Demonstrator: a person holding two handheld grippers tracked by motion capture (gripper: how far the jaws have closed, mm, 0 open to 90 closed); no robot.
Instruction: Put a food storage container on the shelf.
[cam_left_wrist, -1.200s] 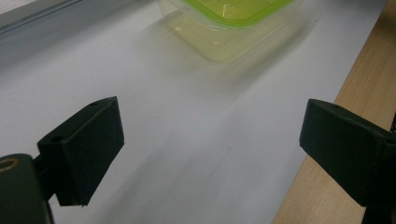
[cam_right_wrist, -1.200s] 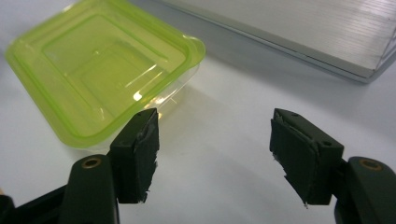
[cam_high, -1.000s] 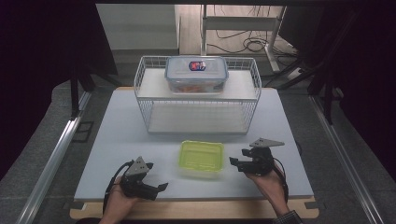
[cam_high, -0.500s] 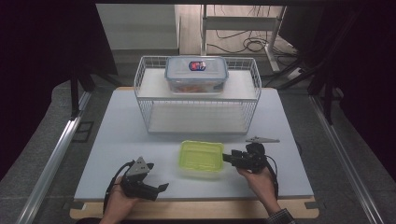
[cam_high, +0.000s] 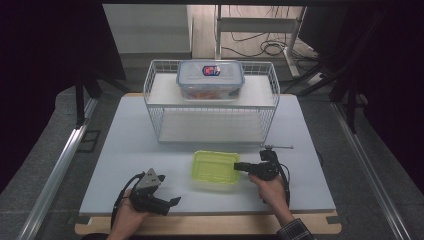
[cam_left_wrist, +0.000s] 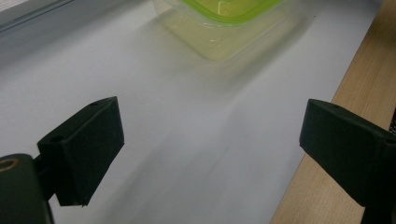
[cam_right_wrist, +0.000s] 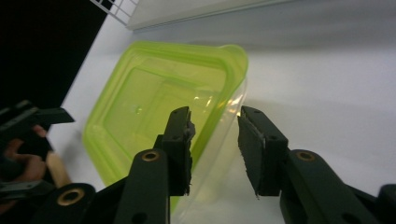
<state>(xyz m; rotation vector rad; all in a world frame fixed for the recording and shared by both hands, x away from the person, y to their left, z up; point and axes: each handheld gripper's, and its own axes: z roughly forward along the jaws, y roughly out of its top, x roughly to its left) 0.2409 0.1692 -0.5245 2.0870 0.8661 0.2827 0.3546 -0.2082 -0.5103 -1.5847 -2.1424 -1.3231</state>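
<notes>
A clear food box with a lime-green rim (cam_high: 215, 166) lies open-topped on the white table, near the front middle. My right gripper (cam_high: 237, 166) points left at the box's right edge. In the right gripper view its jaws (cam_right_wrist: 215, 126) straddle the green rim (cam_right_wrist: 154, 98), one inside the box and one outside, with a narrow gap still between them and the wall. My left gripper (cam_high: 172, 201) rests at the front left, jaws wide apart (cam_left_wrist: 210, 140) with only bare table between them. The box (cam_left_wrist: 224, 9) sits ahead of it.
A white wire rack (cam_high: 150, 95) stands at the back of the table (cam_high: 135, 145). A lidded clear container (cam_high: 210, 79) with a blue-edged lid sits on its upper shelf. The table's wooden front edge (cam_left_wrist: 336, 93) runs beside my left gripper.
My right gripper has moved left to the box and turned on its side, and its jaws now straddle the right rim. The left gripper has stayed put.
</notes>
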